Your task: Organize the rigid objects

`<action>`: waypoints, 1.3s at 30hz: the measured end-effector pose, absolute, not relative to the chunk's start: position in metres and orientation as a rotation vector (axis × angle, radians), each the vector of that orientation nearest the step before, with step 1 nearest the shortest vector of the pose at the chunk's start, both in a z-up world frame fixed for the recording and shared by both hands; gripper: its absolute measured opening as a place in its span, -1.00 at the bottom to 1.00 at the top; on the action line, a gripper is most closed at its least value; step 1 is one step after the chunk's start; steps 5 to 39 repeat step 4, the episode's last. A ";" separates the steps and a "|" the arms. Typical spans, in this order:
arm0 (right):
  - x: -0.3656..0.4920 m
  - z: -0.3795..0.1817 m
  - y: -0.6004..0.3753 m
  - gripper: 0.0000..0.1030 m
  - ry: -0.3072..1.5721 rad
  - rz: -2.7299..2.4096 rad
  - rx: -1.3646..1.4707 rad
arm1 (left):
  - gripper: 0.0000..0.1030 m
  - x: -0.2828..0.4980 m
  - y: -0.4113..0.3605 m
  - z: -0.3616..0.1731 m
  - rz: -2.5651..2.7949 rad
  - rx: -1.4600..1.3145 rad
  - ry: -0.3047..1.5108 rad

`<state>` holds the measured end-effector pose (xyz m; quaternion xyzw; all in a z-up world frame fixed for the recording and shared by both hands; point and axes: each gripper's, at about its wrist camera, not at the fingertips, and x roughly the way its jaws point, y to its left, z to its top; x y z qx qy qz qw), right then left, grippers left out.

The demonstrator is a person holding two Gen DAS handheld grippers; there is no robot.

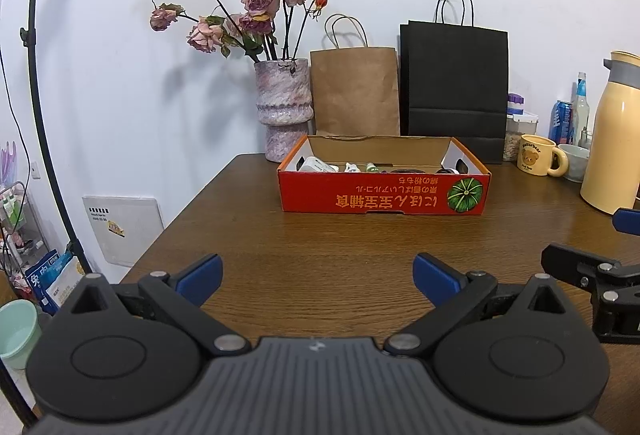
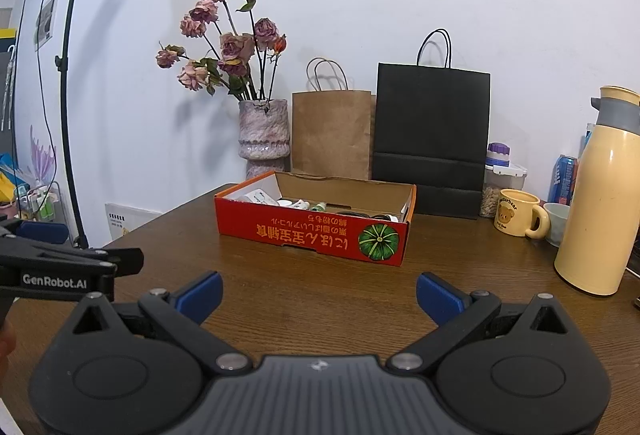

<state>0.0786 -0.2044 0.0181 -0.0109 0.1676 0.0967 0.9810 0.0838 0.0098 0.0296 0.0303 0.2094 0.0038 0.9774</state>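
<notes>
My left gripper (image 1: pixel 318 277) wide, empty, hovering over table (image 1: pixel 360 247) near edge. Right gripper (image 2: pixel 320 293) same, wide, nothing held; likely staged for reach. Box (image 1: pixel 384 191) mid-table toward back edge, small items (image 1: pixel 320 166) already inside. Mug (image 1: pixel 536 155), flask (image 1: pixel 612 139) far right.

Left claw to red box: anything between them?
Nothing. Only bare table lies between the open left claw and the red box, clear in the left wrist view.
</notes>
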 end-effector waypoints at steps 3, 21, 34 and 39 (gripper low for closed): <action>0.079 0.016 -0.204 1.00 0.342 0.194 -0.022 | 1.00 0.084 0.010 0.029 0.002 0.058 0.423; 0.079 0.015 -0.204 1.00 0.344 0.194 -0.022 | 1.00 0.084 0.010 0.029 -0.001 0.057 0.425; 0.079 0.015 -0.204 1.00 0.344 0.194 -0.022 | 1.00 0.084 0.010 0.029 -0.001 0.057 0.425; 0.079 0.015 -0.204 1.00 0.344 0.194 -0.022 | 1.00 0.084 0.010 0.029 -0.001 0.057 0.425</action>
